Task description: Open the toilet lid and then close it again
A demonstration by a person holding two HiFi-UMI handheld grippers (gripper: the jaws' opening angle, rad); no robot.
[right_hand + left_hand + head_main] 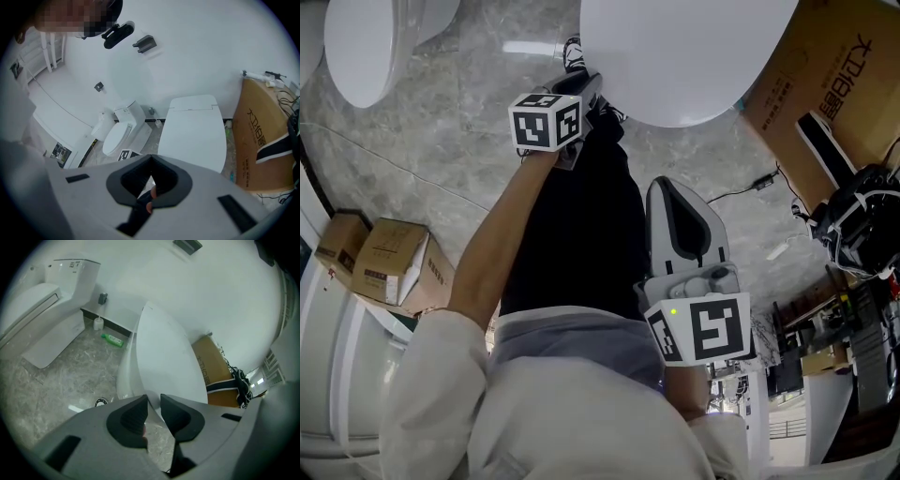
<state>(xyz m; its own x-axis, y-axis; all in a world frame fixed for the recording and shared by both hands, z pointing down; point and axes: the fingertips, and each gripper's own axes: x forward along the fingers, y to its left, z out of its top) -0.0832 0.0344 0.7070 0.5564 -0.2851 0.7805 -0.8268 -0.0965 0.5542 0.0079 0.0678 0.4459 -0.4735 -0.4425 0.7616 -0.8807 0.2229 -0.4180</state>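
On your left a second toilet (366, 47) stands well apart. Your left gripper (153, 401) hovers near the front edge of the toilet lid (675, 56), jaws a narrow gap apart with nothing pinched. The lid lies down, closed. Your right gripper (150, 158) hangs nearer you, jaws together and empty, and a cardboard box (825, 84) stands at far right

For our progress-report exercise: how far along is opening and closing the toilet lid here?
Done: nothing that shows; the lid lies down. In hand: the left gripper is at the lid's front rim, fingers slightly apart; whether they grip is unclear. The right gripper hangs back, shut. Left, probably: raising and lowering the lid.
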